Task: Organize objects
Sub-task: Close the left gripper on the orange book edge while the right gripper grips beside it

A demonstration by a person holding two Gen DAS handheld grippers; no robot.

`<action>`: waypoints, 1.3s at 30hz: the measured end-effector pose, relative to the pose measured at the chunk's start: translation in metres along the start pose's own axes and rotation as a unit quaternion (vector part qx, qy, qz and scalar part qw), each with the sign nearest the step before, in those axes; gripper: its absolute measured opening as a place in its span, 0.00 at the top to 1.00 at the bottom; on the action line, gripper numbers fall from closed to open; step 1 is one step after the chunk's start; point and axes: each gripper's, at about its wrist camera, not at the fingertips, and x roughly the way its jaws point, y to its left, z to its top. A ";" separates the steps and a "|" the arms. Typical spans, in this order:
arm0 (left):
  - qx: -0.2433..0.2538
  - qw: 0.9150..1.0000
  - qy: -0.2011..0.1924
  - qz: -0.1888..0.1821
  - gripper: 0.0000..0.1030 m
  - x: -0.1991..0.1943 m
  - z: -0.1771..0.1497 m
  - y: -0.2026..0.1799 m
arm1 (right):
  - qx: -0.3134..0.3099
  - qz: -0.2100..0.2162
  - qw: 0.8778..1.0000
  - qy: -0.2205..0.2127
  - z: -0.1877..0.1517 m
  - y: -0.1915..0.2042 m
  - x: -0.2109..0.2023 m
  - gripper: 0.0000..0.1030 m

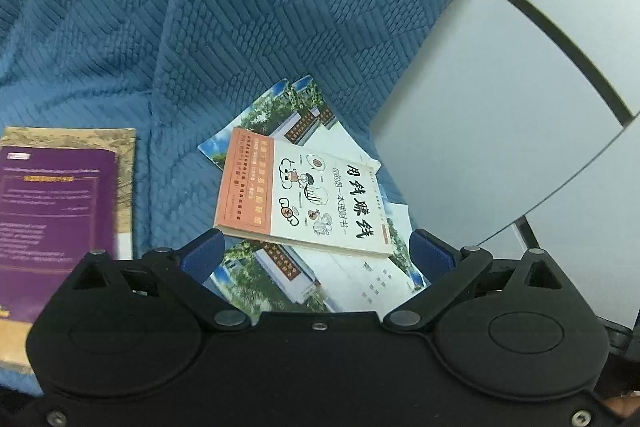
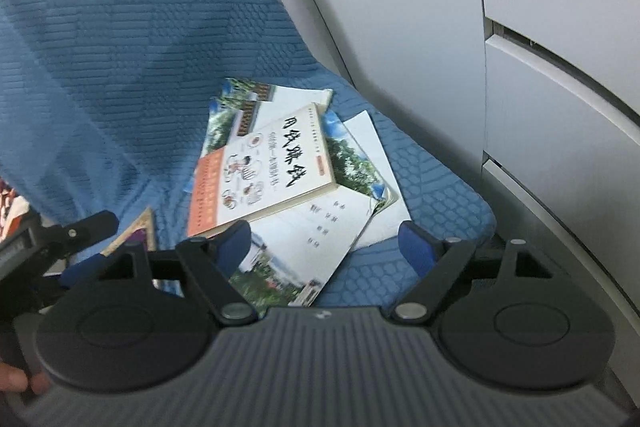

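Observation:
A white and orange book (image 1: 304, 195) with black Chinese lettering lies on top of several thin booklets (image 1: 280, 279) with landscape photo covers, on a blue quilted cover (image 1: 240, 27). My left gripper (image 1: 316, 251) is open just before the pile, holding nothing. A purple book (image 1: 52, 211) lies on a tan one at the left. In the right wrist view the same book (image 2: 264, 167) tops the booklets (image 2: 300, 239). My right gripper (image 2: 326, 247) is open over the pile's near edge, empty. The left gripper (image 2: 76, 231) shows at the left.
White panels (image 1: 500, 107) with dark seams stand right of the pile and also show in the right wrist view (image 2: 540, 67). The blue cover rises in a fold behind the books. A corner of the purple book (image 2: 140, 231) shows at the left.

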 end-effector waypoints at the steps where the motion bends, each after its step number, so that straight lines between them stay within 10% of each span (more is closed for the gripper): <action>1: 0.002 1.000 0.002 0.004 0.04 0.008 0.002 0.001 | 0.000 0.002 1.000 0.000 0.001 -0.001 0.005 0.20; 13: -0.001 0.999 0.029 0.032 0.06 0.094 0.015 0.014 | -0.005 -0.003 0.999 0.044 0.023 -0.004 0.083 0.24; 27: -0.012 0.998 0.051 0.037 0.50 0.146 0.021 0.031 | 0.002 0.005 0.998 0.062 0.037 -0.013 0.135 0.57; 39: -0.032 0.998 0.028 0.047 0.44 0.135 0.027 0.054 | 0.011 0.032 0.997 0.065 0.037 -0.009 0.148 0.62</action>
